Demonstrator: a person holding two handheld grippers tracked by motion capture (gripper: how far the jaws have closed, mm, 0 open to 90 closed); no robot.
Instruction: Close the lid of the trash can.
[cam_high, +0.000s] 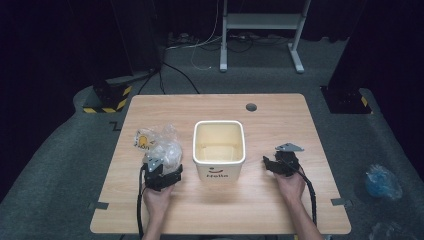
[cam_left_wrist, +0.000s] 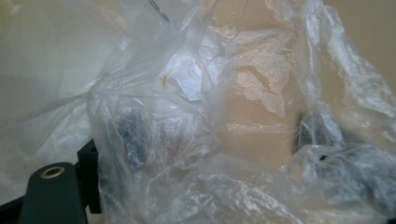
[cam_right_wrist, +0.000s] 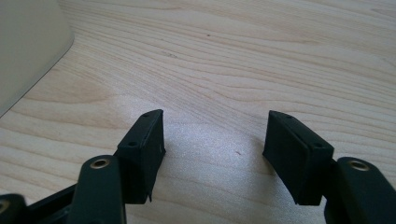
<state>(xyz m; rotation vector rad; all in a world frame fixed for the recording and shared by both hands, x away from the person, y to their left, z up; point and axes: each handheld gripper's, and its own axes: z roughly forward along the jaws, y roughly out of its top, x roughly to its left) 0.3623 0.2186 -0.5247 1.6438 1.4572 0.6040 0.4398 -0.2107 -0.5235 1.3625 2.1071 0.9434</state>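
Two hand-held grippers flank a cream square plastic bin (cam_high: 219, 142) on a light wooden table (cam_high: 280, 200).

Nearest the person, the left gripper (cam_high: 167, 176) sits just left of the bin's front corner, its jaws buried in a crumpled clear plastic bag (cam_high: 161, 145); the film drapes over them in the left gripper view (cam_left_wrist: 196, 140), so I cannot tell whether they pinch it. On the bin's right, a little apart, the right gripper (cam_right_wrist: 212, 149) holds its jaws wide with bare tabletop between them. The bag lies just left of the bin, spreading away from the person.
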